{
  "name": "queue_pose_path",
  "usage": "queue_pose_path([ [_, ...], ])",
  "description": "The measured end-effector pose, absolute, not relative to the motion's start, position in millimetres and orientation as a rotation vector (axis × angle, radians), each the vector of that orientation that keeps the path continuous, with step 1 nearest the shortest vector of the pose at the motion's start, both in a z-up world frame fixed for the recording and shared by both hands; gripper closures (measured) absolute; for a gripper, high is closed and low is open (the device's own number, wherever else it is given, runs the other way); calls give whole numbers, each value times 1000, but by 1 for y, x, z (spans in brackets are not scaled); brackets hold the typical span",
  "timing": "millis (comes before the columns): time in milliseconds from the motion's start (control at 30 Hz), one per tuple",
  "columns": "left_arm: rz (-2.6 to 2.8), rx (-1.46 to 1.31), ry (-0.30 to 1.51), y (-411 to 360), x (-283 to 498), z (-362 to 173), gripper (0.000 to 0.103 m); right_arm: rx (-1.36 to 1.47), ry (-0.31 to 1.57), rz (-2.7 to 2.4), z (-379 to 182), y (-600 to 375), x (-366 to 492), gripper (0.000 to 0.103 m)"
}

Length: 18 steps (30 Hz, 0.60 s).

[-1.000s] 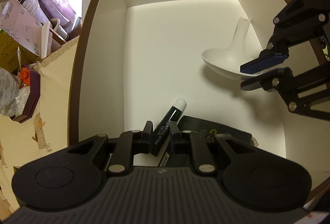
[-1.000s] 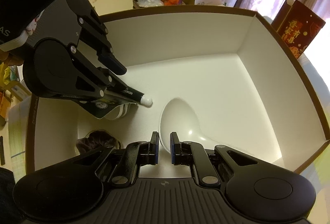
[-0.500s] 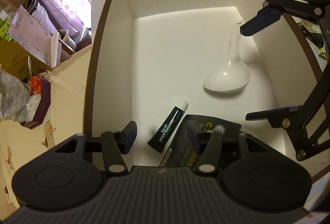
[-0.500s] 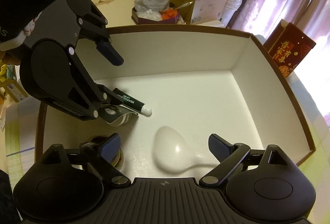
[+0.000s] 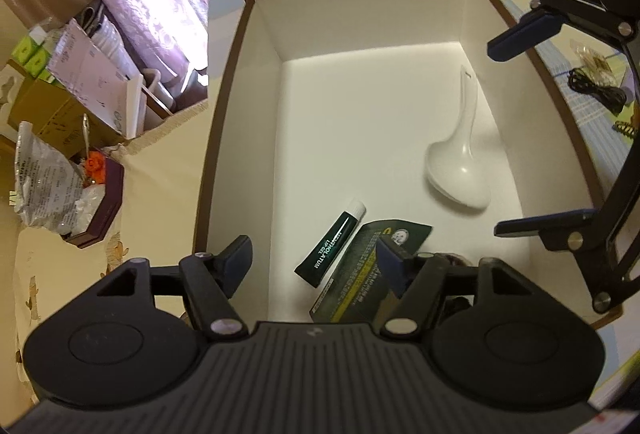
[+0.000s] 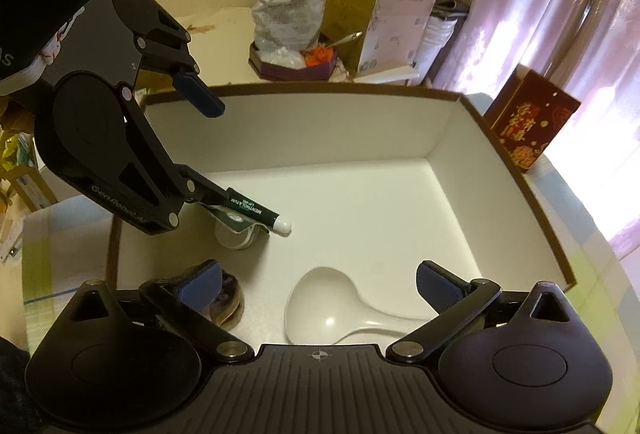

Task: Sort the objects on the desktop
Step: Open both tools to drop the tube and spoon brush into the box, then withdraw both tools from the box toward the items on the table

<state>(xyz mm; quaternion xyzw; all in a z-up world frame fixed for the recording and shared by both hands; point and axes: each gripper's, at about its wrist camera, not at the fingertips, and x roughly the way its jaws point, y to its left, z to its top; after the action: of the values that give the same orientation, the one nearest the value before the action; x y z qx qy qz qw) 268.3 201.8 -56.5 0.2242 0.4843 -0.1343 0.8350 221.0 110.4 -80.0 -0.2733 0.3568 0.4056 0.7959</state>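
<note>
Both grippers gape wide, empty: left gripper (image 5: 314, 260), right gripper (image 6: 318, 284). Spoon (image 5: 460, 170), tube (image 5: 332, 248) lie in box (image 5: 224, 138) (release step). Next: fetch cable (image 5: 598, 94) outside box.

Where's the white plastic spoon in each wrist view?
Left wrist: white plastic spoon lies right of centre on the floor of the white brown-rimmed box, handle pointing away.
Right wrist: spoon at bottom centre, bowl left, handle running right.
Shared landmark: dark green white-capped tube.
</note>
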Motion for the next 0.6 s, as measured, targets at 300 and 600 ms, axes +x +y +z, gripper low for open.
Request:
queue_pose_path([
  [300,-217,417,963,195,236,-23,21,-465,725,850,-53,65,195,2],
  [600,-177,363,932,178,190,-3,14,-353,727,841,-37,13,160,2],
])
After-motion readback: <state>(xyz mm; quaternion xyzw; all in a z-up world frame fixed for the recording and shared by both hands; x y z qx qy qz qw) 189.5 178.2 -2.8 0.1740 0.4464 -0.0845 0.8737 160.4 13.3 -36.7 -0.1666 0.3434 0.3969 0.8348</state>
